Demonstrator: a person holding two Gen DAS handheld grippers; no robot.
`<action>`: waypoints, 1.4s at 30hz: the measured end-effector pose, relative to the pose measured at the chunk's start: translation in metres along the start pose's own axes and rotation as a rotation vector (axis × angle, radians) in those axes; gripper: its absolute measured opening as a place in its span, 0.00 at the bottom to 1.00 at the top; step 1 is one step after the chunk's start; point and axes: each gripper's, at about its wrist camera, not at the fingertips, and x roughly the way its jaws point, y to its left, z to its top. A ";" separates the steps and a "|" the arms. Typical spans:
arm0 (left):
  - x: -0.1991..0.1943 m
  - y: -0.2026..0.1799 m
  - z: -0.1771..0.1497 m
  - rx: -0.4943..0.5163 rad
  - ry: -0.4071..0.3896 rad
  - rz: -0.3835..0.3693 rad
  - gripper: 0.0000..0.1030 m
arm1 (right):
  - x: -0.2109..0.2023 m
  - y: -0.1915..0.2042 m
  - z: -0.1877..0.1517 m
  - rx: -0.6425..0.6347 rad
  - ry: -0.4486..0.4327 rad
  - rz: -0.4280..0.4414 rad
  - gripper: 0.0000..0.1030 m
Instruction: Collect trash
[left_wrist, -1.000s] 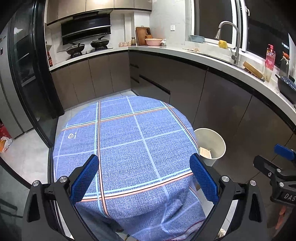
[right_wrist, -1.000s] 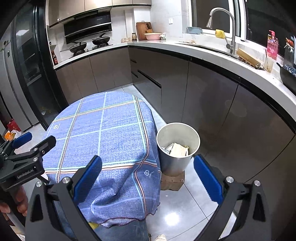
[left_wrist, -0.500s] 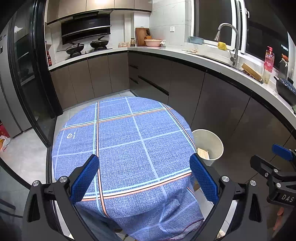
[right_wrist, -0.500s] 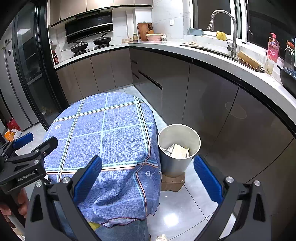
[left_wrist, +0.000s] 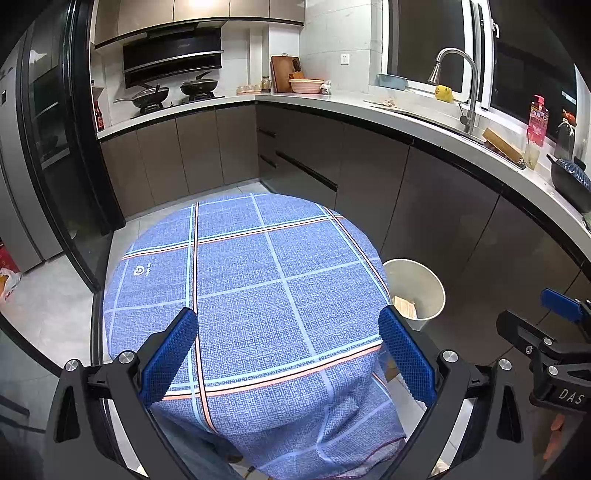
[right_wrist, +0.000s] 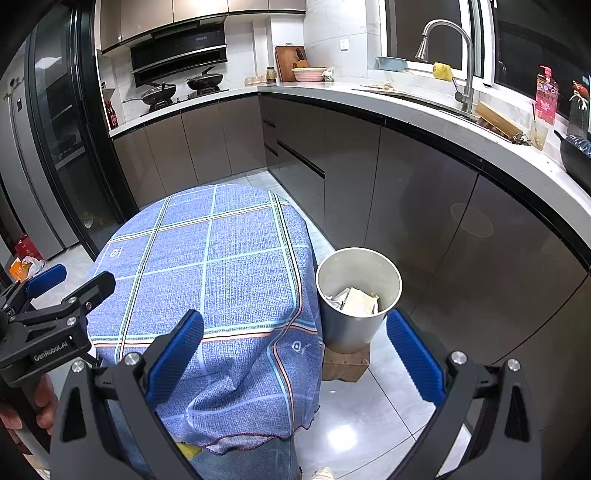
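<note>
A small round table under a blue checked cloth (left_wrist: 240, 295) (right_wrist: 207, 266) fills the middle of both views; nothing lies on its top. To its right a pale bin (left_wrist: 417, 291) (right_wrist: 354, 306) stands on a wooden block (right_wrist: 345, 363), with crumpled paper and card trash (right_wrist: 356, 301) inside. My left gripper (left_wrist: 288, 354) hovers open over the near part of the table, nothing between its blue pads. My right gripper (right_wrist: 301, 354) is open too, held above the table's right edge and the bin. Each gripper shows at the edge of the other's view.
Dark kitchen cabinets (right_wrist: 424, 192) run along the back and right under a pale counter (left_wrist: 406, 110) with sink tap, bottles and a pot. A tall dark fridge (left_wrist: 48, 147) stands at the left. Glossy tile floor (right_wrist: 369, 417) lies between bin and cabinets. A hand (right_wrist: 22, 413) grips the left tool.
Both views have pulled back and risen slightly, so the table and bin appear a little smaller and lower. Both grippers stay open and empty.
</note>
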 end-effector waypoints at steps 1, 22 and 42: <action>0.000 0.000 0.000 -0.001 0.000 0.000 0.92 | 0.000 0.000 0.000 -0.001 0.001 0.000 0.97; -0.001 -0.001 0.001 -0.003 0.000 -0.008 0.92 | 0.002 0.001 0.000 -0.003 0.005 -0.002 0.97; -0.002 -0.004 0.002 -0.003 -0.008 -0.014 0.92 | 0.003 0.002 -0.001 -0.006 0.004 -0.002 0.97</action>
